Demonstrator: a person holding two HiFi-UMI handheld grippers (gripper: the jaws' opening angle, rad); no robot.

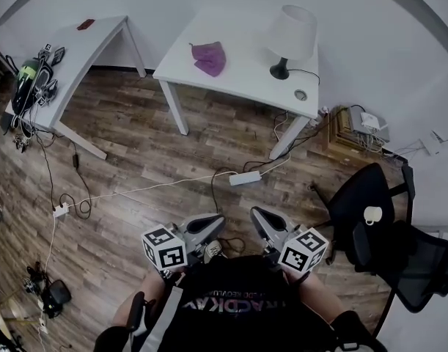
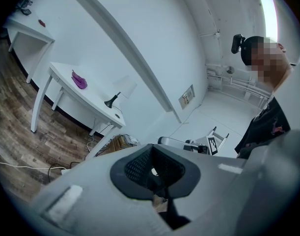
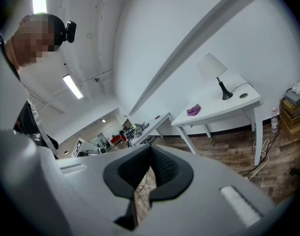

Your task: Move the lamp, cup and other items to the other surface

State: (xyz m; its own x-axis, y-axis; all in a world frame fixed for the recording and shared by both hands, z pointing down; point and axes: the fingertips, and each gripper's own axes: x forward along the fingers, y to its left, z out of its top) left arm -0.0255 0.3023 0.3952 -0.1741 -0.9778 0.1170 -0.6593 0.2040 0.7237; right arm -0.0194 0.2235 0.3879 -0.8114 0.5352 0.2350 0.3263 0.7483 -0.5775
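White lamp (image 1: 289, 35) upright, cup (image 1: 372, 214) seemingly upright

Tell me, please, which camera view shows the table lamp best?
The head view: the lamp is largest there, with white shade, black base and cord on the white table. The right gripper view shows the lamp whole in side profile, but smaller. The left gripper view shows the lamp small, its shade pale against the wall.
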